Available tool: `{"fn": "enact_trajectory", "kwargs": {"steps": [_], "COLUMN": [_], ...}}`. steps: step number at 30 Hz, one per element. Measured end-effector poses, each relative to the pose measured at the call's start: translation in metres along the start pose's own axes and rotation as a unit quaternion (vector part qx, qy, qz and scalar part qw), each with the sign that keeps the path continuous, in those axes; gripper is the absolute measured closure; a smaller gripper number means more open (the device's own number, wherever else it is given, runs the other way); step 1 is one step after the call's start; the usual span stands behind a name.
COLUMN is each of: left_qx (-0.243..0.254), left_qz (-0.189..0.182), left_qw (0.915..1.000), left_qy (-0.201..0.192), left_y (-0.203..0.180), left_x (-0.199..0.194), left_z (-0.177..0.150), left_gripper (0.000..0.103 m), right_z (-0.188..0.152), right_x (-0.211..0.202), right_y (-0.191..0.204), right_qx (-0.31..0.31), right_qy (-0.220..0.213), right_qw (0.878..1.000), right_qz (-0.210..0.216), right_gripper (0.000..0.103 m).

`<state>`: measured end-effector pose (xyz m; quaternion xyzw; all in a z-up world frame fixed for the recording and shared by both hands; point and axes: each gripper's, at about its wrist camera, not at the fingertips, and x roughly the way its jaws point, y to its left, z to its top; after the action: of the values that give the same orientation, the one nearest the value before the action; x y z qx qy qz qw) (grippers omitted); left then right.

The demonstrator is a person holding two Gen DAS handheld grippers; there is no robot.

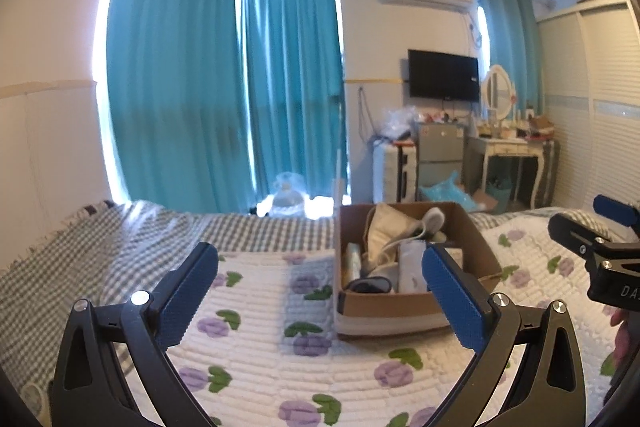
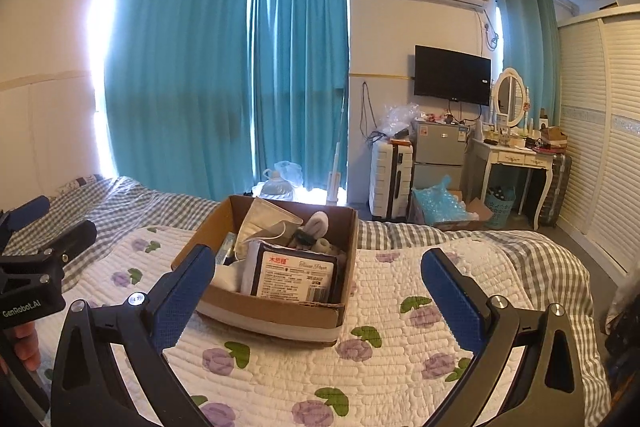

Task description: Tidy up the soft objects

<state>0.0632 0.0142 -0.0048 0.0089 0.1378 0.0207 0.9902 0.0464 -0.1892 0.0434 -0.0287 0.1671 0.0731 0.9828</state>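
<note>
Teal curtains (image 2: pixel 180 67) cover the far windows. A television (image 2: pixel 452 75) is wall-mounted far right, above a small fridge (image 2: pixel 438 151); a white suitcase (image 2: pixel 390 179) stands beside it.

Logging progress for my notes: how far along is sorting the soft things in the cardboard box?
Nothing looks done: the cardboard box on the quilt is full. Nothing in hand: left hand-held gripper and right hand-held gripper are open, empty. All sorting remains.

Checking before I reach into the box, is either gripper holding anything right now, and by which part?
Nothing is held. The left gripper and right gripper both have open, empty jaws above the quilt, short of the cardboard box.
</note>
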Motion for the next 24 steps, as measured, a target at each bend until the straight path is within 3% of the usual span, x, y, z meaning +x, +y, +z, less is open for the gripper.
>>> {"fn": "enact_trajectory", "kwargs": {"steps": [24], "left_qx": [-0.009], "left_qz": [-0.012], "left_qw": [0.9997], "left_qy": [0.020], "left_y": [0.0024], "left_x": [0.0034], "left_z": [-0.0048], "left_gripper": [0.000], "right_z": [0.0004], "right_x": [-0.0037], "right_y": [0.0085], "right_qx": [0.002], "right_qy": [0.005], "right_qw": [1.000], "right_qz": [0.005], "right_gripper": [0.000]}}
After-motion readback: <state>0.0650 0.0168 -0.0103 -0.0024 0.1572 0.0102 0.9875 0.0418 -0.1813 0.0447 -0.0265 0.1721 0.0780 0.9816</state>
